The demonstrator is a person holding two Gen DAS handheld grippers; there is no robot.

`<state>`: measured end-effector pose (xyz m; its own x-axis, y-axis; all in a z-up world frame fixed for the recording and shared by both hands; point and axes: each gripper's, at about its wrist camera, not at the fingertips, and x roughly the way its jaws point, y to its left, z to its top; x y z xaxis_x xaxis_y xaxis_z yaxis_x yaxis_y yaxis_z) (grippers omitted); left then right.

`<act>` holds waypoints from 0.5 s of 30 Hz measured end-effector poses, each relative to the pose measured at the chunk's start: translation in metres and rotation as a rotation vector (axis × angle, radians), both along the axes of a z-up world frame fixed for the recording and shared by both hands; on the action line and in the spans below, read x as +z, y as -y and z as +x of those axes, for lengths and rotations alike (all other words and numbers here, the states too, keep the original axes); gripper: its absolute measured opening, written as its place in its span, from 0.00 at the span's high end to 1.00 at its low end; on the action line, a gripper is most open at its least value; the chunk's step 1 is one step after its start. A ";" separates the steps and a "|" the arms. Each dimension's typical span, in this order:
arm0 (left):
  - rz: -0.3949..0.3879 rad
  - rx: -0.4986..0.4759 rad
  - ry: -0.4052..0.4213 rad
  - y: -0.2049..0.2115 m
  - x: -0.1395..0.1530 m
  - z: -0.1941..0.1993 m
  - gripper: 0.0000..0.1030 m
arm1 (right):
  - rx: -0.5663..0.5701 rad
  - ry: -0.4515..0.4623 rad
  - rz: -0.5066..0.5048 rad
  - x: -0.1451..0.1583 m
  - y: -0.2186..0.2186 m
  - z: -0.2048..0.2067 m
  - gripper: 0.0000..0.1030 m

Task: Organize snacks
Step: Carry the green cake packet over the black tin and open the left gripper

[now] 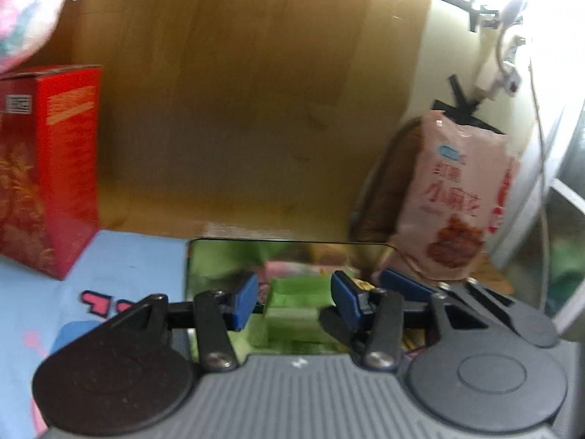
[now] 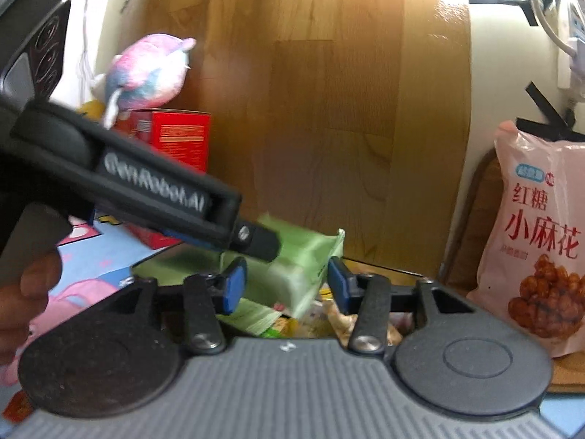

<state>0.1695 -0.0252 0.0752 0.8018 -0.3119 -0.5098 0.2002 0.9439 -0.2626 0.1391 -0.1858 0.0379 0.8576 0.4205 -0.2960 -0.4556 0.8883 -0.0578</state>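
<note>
A green snack pack (image 1: 292, 300) sits between the blue pads of my left gripper (image 1: 292, 298), over a black-rimmed box (image 1: 289, 243) of snacks. The pads stand on either side of it with a small gap showing, so contact is unclear. In the right wrist view the same green pack (image 2: 303, 263) lies tilted over the box, with the left gripper's body (image 2: 157, 197) reaching in from the left onto it. My right gripper (image 2: 287, 285) is open around the pack's lower end, above several loose snack packets (image 2: 329, 314).
A red carton (image 1: 47, 168) stands at left on a blue patterned mat (image 1: 120, 267), with a plush toy (image 2: 150, 69) on top. A pink bag of twisted dough snacks (image 2: 537, 237) leans at right. A wooden board (image 1: 237, 91) stands behind.
</note>
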 end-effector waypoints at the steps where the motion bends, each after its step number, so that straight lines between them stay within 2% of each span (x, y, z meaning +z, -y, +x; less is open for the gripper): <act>1: 0.012 0.013 0.008 0.000 0.001 -0.004 0.55 | 0.001 -0.006 0.015 0.000 0.002 -0.003 0.44; 7: 0.095 0.066 0.052 0.007 0.010 -0.039 0.53 | -0.034 -0.005 0.057 -0.003 0.017 -0.042 0.36; 9: 0.118 0.069 0.064 0.010 0.010 -0.056 0.52 | -0.065 -0.011 0.082 -0.005 0.024 -0.061 0.27; 15: 0.220 0.080 0.065 0.030 -0.001 -0.103 0.51 | -0.191 -0.047 0.134 -0.020 0.039 -0.111 0.10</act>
<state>0.0669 -0.0554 0.0746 0.8525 -0.1332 -0.5054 0.1324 0.9905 -0.0377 0.0281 -0.2251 0.0183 0.9120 0.2906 -0.2896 -0.2783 0.9568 0.0837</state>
